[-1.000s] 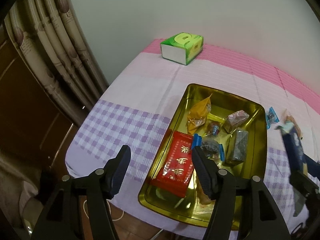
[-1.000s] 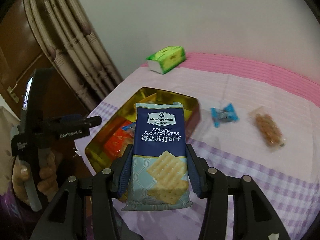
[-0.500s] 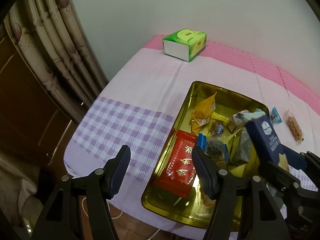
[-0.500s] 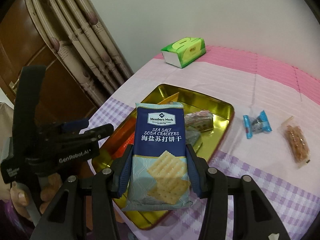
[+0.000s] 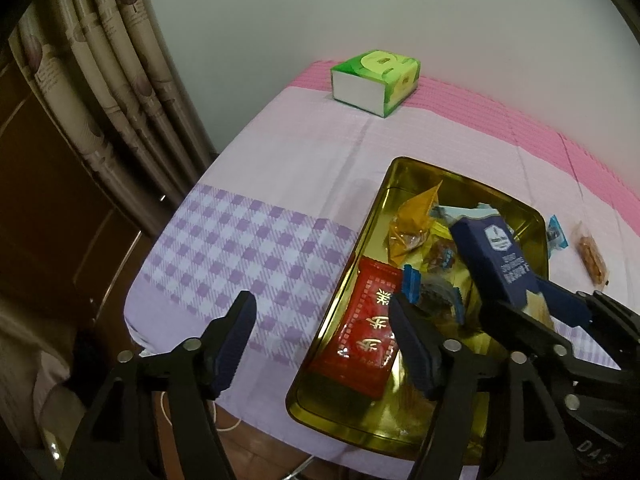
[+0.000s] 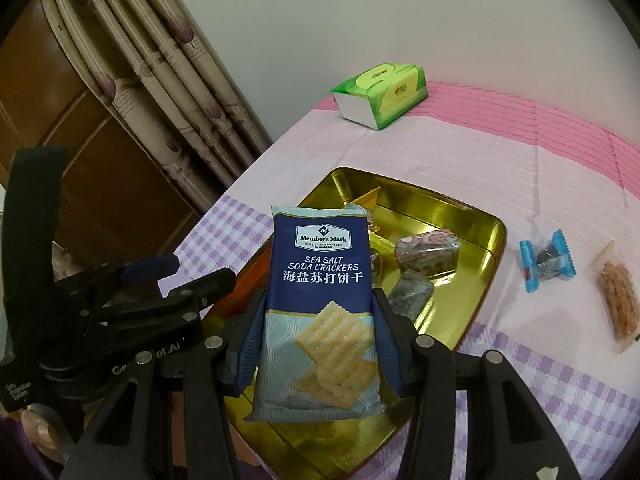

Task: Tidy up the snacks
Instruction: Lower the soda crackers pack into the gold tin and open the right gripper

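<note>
My left gripper hangs open, empty, over gold tray near edge w/ red packet. Right gripper clamps blue cracker pack above tray. Green tissue box at far end.

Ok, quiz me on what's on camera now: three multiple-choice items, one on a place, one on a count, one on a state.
1. Where is the green tissue box?
A. Inside the gold tray
B. At the table's far end, on the pink stripe, clear of the tray
C. In the left gripper

2. How many snacks lie on the cloth outside the gold tray?
A. None
B. Two
C. Five

3. What is the right gripper doing?
A. Open and empty
B. Shut on the red packet
C. Shut on the cracker pack

Answers:
1 B: the box stands beyond the tray's far rim.
2 B: only the blue candy and the orange snack bag lie right of the tray.
3 C: both fingers press the pack's sides above the tray, while the left gripper is open.
</note>
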Available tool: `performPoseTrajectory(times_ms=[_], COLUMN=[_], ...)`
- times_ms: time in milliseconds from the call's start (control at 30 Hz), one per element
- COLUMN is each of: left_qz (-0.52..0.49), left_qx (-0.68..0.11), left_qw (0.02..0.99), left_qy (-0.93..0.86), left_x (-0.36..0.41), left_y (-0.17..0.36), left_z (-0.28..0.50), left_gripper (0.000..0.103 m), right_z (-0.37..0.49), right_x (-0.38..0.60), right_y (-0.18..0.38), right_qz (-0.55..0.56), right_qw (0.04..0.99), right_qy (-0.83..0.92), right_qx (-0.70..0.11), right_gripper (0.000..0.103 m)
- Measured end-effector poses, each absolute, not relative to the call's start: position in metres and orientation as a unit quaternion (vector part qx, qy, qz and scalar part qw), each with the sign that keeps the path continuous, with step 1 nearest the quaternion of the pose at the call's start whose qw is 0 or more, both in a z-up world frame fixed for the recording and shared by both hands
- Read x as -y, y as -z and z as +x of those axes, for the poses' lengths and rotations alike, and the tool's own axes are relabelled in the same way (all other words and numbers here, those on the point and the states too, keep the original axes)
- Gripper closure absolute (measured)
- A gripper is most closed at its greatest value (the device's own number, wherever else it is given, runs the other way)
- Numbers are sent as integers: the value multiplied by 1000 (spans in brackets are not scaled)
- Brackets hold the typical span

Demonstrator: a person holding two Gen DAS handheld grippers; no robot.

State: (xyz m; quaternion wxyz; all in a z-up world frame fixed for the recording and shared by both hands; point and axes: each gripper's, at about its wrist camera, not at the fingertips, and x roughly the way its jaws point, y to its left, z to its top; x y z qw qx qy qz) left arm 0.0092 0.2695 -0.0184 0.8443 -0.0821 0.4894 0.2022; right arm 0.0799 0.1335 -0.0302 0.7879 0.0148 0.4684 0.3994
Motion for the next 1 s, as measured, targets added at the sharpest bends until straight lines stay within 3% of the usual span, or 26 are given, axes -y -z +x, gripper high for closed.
performPoseTrajectory(times_ms=[1000], left_qz=[-128], left_qx=[-481], left_qw=[825], left_qy=[-268], left_x=[-318], left_y=[17], left_z=[4], left_gripper=[28], right_z=[92], right_x=[-164], right_y=[50], right_qz=[14], right_qw=[777], right_qy=[-384], right_qx=[-498], right_gripper=[56])
